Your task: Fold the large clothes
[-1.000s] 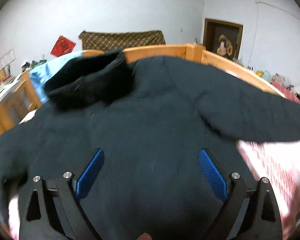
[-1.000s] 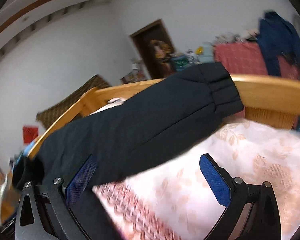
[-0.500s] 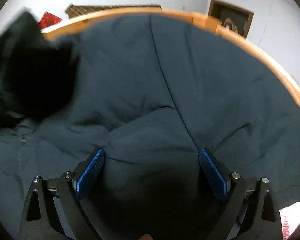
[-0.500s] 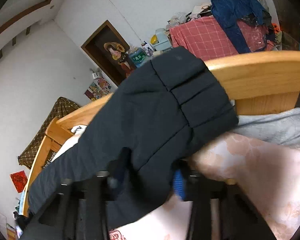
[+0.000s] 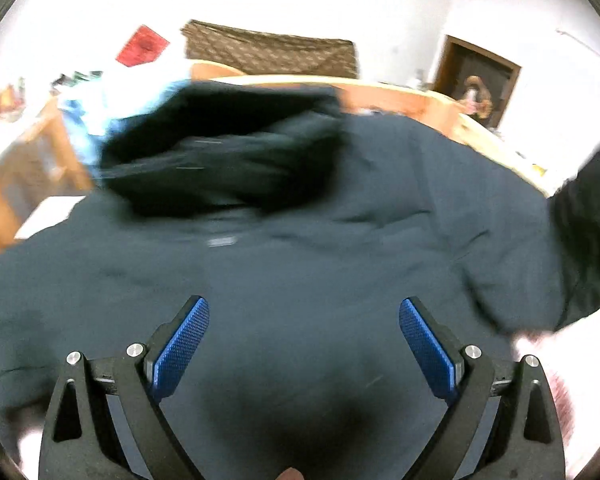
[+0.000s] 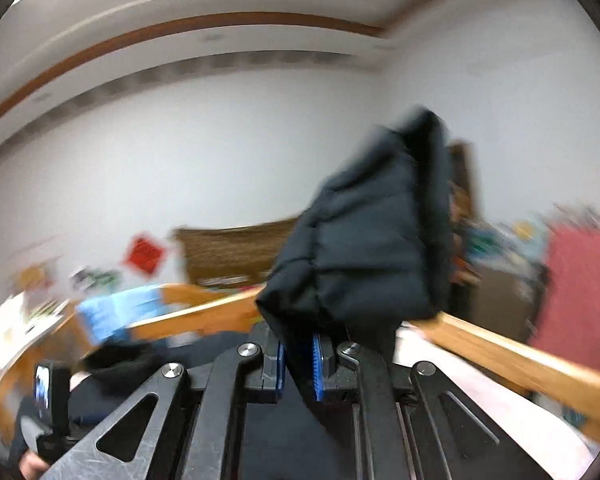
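Note:
A large dark navy padded jacket [image 5: 300, 264] lies spread on the bed, its black hood [image 5: 220, 152] at the far side. My left gripper [image 5: 304, 344] is open and empty, hovering above the jacket's lower back. My right gripper [image 6: 300, 364] is shut on the jacket's sleeve cuff [image 6: 364, 248] and holds it lifted above the bed. The raised sleeve also shows at the right edge of the left wrist view [image 5: 584, 232]. Both views are blurred by motion.
A wooden bed rail [image 6: 512, 356] runs around the far side of the bed. A pink floral bed sheet [image 5: 548, 364] shows at the right. The other hand-held gripper [image 6: 48, 404] sits low left in the right wrist view. Cluttered shelves and a red cloth [image 6: 580, 296] stand beyond.
My right gripper closed on the sleeve cuff and lifted it up off the bed rail. My left gripper pulled back from the jacket, so the hood and far wall show again.

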{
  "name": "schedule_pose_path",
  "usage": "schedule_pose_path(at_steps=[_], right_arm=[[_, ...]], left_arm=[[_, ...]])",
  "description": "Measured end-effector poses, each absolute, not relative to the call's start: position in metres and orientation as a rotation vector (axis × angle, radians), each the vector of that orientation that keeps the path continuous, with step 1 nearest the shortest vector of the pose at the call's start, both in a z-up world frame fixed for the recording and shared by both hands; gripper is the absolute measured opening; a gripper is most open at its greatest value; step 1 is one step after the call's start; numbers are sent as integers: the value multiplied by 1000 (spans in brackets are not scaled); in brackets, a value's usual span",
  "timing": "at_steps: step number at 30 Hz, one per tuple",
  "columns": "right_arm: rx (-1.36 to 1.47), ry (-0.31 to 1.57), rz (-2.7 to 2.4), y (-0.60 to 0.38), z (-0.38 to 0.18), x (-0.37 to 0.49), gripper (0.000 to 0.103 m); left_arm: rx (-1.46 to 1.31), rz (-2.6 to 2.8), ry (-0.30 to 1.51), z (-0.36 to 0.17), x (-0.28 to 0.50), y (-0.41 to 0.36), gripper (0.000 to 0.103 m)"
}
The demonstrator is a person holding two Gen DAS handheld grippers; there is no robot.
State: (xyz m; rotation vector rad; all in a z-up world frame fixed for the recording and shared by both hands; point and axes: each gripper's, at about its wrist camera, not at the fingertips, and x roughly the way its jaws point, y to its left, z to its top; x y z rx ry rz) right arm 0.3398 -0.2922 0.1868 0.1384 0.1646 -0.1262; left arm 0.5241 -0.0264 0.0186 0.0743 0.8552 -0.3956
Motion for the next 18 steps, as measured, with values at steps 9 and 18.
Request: schedule_pose_path(at_steps=[9, 18], right_arm=[[-69, 300, 290, -91, 167, 390, 10], [-208, 716, 452, -4, 62, 440, 23]], left_arm=[[-13, -135, 844, 82, 451, 121, 94], [-95, -19, 803, 88, 425, 171, 94]])
